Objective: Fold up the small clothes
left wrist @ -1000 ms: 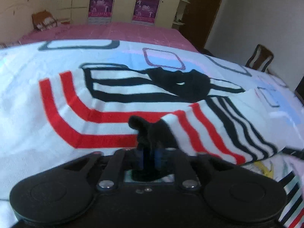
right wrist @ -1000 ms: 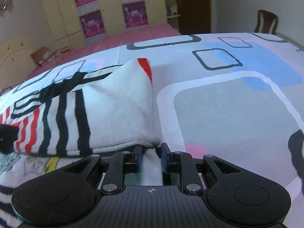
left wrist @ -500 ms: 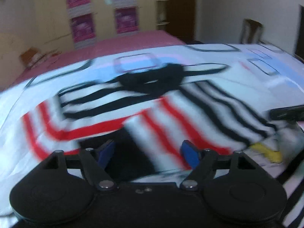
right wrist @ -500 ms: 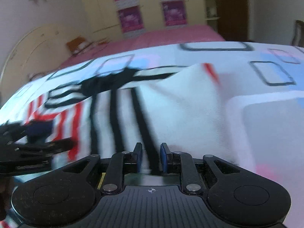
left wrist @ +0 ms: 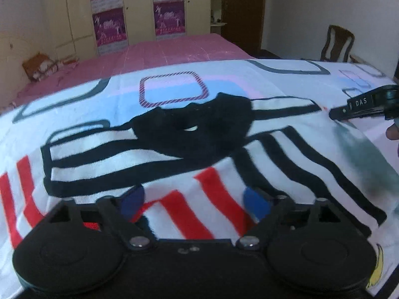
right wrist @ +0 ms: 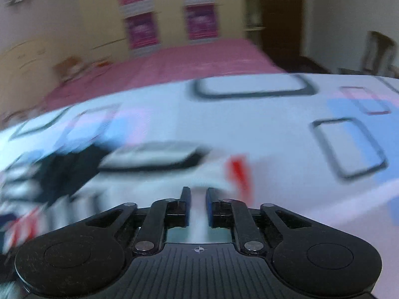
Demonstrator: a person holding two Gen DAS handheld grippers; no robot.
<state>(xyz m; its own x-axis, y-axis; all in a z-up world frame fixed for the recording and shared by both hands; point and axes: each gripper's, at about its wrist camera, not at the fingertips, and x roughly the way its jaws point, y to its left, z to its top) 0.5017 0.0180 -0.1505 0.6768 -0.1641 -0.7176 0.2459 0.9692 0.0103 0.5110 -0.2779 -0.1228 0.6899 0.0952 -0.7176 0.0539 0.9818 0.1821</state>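
The striped garment (left wrist: 189, 169) lies spread on the patterned bedsheet (left wrist: 249, 77); the left gripper (left wrist: 194, 199) tilts down over its red stripes, fingers just spread wide, pressing nothing; the right gripper (right wrist: 198, 199) tilts down too, fingers just closing on white cloth.

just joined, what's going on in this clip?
A person with a gripper in each hand is folding a striped top on a patterned bedsheet. The left gripper has just been opening, its jaws wide over the red stripes and pressing on nothing. The right gripper has narrowed its jaws, and white fabric of the top sits between them; that view is blurred. A sleeve lies folded across the top's front.
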